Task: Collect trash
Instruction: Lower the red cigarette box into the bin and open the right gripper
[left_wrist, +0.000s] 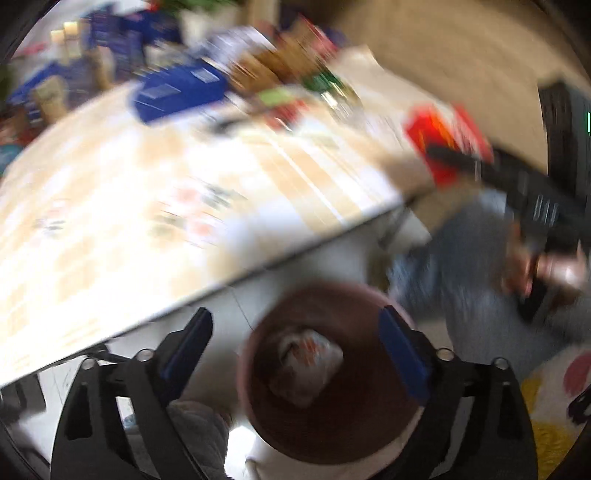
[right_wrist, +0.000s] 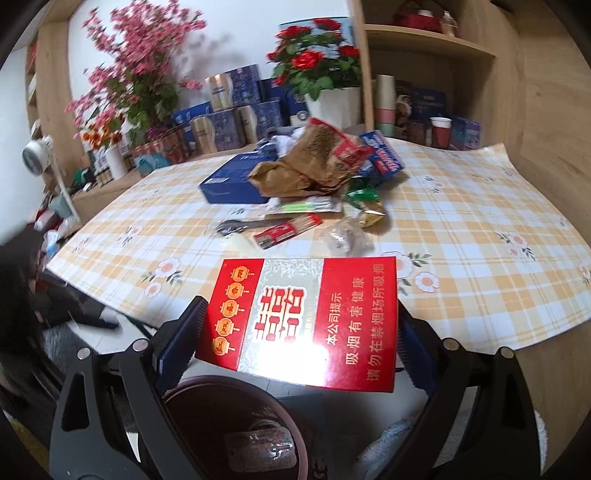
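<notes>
Right gripper (right_wrist: 295, 347): jaws clamp a red carton (right_wrist: 301, 321), long axis across them | bin (right_wrist: 207, 417) directly below, lower centre of frame | left gripper (left_wrist: 295, 354): jaws wide, empty, above the bin (left_wrist: 325, 439), wrapper (left_wrist: 308, 360) inside | more trash (right_wrist: 314, 162) on tabletop (right_wrist: 480, 236), upper centre | right gripper tilted down, likely nearer to drop.

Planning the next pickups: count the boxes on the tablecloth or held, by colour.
Red carton, in the right tool: 1
Blue boxes, on the tablecloth: 2
Total: 3
</notes>
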